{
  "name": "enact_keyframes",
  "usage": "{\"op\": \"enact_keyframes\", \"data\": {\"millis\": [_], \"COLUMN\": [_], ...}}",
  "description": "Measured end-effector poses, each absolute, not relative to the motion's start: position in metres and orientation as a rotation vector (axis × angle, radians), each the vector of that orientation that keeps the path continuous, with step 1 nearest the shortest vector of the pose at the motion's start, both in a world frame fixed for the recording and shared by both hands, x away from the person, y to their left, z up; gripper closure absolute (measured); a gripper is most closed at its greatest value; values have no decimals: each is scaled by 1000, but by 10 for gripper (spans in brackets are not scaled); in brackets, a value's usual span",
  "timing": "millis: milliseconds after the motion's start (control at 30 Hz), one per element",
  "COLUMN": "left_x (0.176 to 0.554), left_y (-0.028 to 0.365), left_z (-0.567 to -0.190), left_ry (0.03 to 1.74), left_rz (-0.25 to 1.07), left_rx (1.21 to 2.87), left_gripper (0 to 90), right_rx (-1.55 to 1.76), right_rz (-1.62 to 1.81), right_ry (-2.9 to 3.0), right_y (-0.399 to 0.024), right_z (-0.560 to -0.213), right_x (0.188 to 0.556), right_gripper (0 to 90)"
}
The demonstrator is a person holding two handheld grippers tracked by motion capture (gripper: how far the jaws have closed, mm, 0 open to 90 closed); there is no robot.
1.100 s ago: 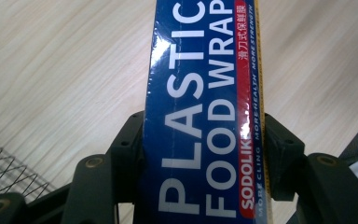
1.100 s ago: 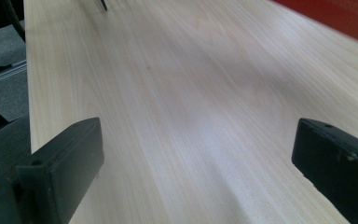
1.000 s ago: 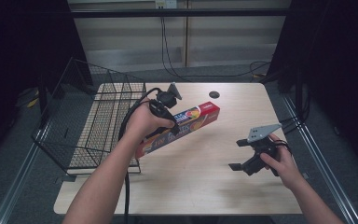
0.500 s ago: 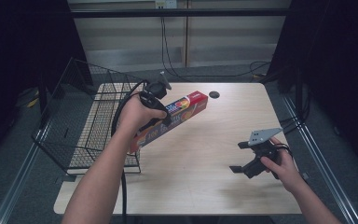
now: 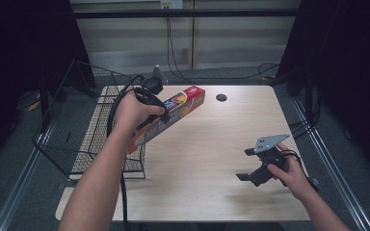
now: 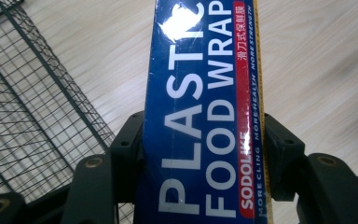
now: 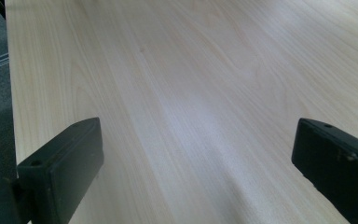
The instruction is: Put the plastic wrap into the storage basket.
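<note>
The left claw (image 6: 200, 140) is clenched on the long blue-and-red cardboard box of plastic food wrap (image 5: 171, 115), lifted off the pale wooden tabletop (image 5: 207, 159) beside the black wire basket (image 5: 72, 139). The pickup looks done; carrying it over and setting it in the basket seems left. The right claw (image 5: 253, 168) hangs released with nothing between its jaws, well apart

Support surface: rectangular table (image 5: 207, 144), pale wood-grain top, rounded corners, occupying the centre and lower part of the high view. A small dark round grommet hole (image 5: 221, 97) sits near the table's far edge, upper centre of frame. A black wire basket (image 5: 84, 139) rests on the table's left side, its outer part overhanging the left edge.
</note>
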State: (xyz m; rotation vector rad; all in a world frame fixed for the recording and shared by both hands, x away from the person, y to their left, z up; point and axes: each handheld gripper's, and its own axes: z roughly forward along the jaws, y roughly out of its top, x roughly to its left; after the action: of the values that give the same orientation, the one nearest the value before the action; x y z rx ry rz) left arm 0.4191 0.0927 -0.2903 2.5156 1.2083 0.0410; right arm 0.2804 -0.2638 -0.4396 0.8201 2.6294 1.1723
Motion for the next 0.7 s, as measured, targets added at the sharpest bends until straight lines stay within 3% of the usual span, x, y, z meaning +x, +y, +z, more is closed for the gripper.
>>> {"op": "enact_keyframes", "data": {"millis": [700], "left_x": [427], "left_y": [128], "left_z": [-264], "left_ry": [1381], "left_rz": [102], "left_rx": [2433], "left_gripper": [436], "right_rx": [834], "right_rz": [1184], "right_ry": [2613], "right_y": [-270], "right_z": [-439], "right_x": [280], "right_gripper": [18]}}
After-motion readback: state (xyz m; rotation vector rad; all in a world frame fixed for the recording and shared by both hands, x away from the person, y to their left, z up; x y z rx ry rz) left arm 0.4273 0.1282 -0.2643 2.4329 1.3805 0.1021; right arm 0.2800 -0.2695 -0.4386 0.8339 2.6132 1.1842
